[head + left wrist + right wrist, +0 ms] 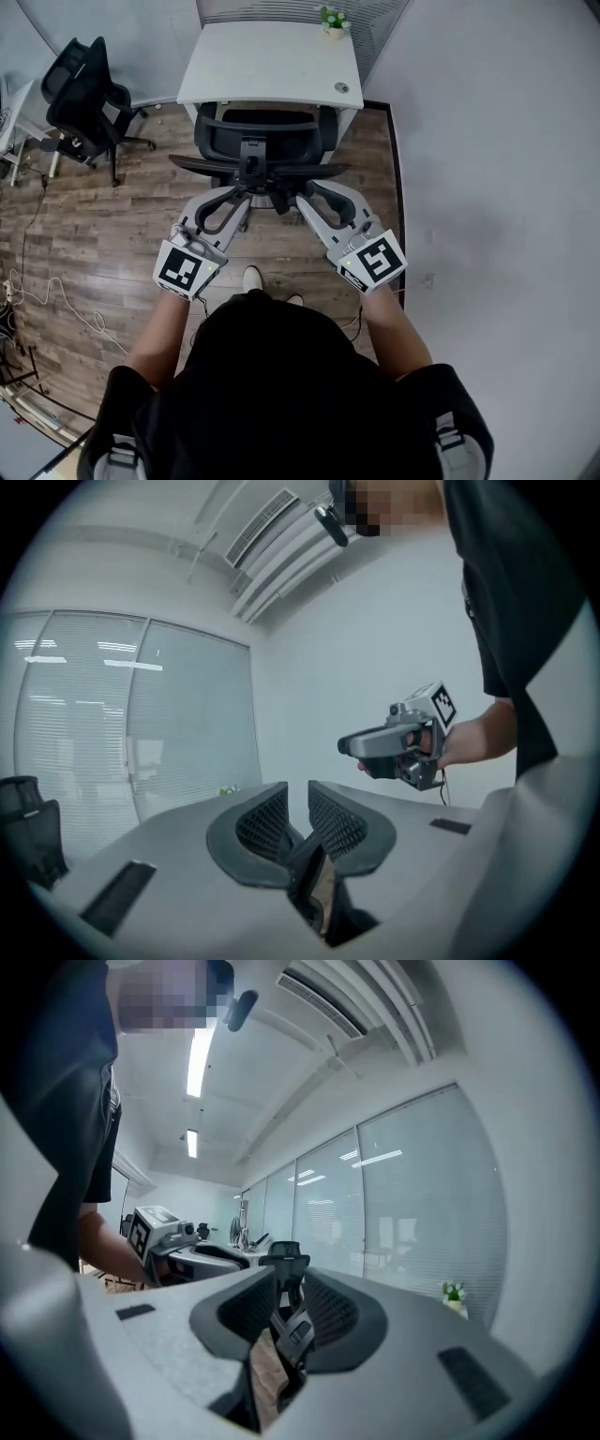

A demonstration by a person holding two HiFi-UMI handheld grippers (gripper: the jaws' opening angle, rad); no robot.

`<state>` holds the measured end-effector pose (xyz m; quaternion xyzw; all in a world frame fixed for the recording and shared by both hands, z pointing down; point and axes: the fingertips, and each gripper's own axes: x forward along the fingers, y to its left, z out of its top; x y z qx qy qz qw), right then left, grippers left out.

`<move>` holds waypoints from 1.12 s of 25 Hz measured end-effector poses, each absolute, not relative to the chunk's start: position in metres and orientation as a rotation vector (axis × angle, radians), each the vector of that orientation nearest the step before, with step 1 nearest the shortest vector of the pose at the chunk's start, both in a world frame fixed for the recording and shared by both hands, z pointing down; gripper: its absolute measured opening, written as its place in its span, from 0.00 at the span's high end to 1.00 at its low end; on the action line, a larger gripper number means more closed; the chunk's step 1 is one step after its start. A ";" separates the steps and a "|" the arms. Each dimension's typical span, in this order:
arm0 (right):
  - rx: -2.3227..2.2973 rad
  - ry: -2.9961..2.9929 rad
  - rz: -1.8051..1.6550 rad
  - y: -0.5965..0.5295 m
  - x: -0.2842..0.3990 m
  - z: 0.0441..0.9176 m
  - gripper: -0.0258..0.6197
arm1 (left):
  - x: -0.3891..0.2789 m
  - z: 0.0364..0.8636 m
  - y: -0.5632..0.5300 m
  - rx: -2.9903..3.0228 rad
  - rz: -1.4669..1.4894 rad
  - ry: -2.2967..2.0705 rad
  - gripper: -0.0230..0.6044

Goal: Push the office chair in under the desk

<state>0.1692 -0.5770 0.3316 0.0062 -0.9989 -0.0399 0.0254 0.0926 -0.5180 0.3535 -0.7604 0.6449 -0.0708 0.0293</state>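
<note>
The black office chair [258, 141] stands with its seat partly under the white desk [272, 56], its back toward me. Both grippers reach its back frame from behind. My left gripper [242, 194] has its jaws drawn narrow, and in the left gripper view a dark bar of the chair frame [309, 874] fills the gap between them. My right gripper [306, 194] holds its jaws wider. A black frame piece [292, 1330] sits between them, with floor showing on its left side.
A small potted plant [334, 21] sits on the desk's far right corner. A second black chair [84, 94] stands at the far left. Cables [56, 300] trail over the wooden floor on the left. A pale wall [487, 187] runs along the right.
</note>
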 end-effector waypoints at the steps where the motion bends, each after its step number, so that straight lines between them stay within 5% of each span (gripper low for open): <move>1: 0.018 -3.096 -0.126 -0.575 0.172 0.330 0.82 | 0.095 0.350 -0.517 -2.341 -0.188 2.003 0.88; 8: 0.001 -3.142 -0.137 -0.564 0.178 0.320 0.94 | 0.106 0.336 -0.514 -2.320 -0.123 2.015 0.97; 28: 0.057 -3.155 -0.166 -0.575 0.179 0.310 0.96 | 0.102 0.328 -0.523 -2.318 -0.102 2.025 0.97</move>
